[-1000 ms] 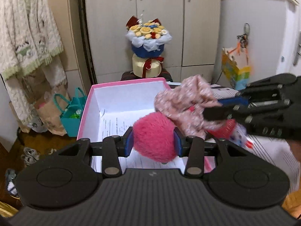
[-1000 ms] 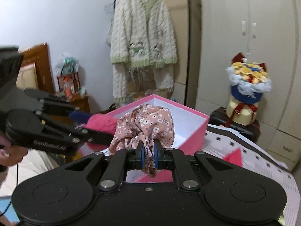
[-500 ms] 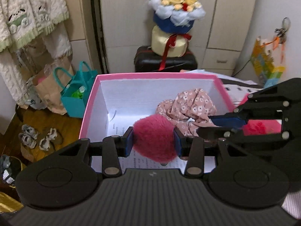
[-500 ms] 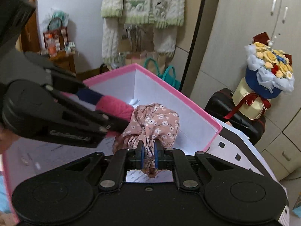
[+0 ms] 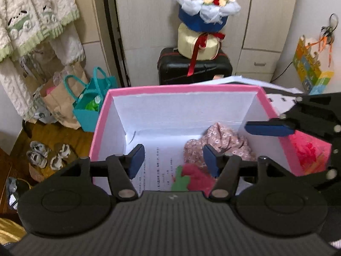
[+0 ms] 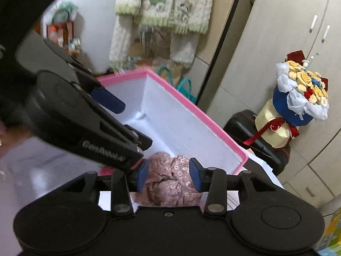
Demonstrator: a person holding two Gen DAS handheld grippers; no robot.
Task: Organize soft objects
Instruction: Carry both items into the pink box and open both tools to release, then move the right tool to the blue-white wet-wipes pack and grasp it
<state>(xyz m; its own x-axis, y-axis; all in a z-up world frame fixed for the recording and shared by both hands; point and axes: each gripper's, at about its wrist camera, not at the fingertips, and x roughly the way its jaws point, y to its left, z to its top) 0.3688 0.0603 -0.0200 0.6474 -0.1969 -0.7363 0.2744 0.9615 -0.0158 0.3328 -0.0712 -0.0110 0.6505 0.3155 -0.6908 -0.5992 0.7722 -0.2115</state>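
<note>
Release step, both grippers over the pink box [image 5: 100, 128]. Left gripper [image 5: 173, 160]: jaws opening, nothing pinched; keep them clear and lift straight out so no pad snags. Fuzzy pink toy [image 5: 198, 177] lies on the printed paper lining the box floor. Right gripper [image 6: 168, 175]: jaws opening, floral cloth [image 6: 170, 183] loose between them, heaped beside the toy near the right wall.

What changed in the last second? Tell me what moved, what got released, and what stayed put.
Both grippers came in over the pink box and dipped. The left gripper, jaws opening, dropped the pink plush ball inside; the right gripper, also opening, released the floral cloth beside it. The box and bouquet stayed put.
</note>
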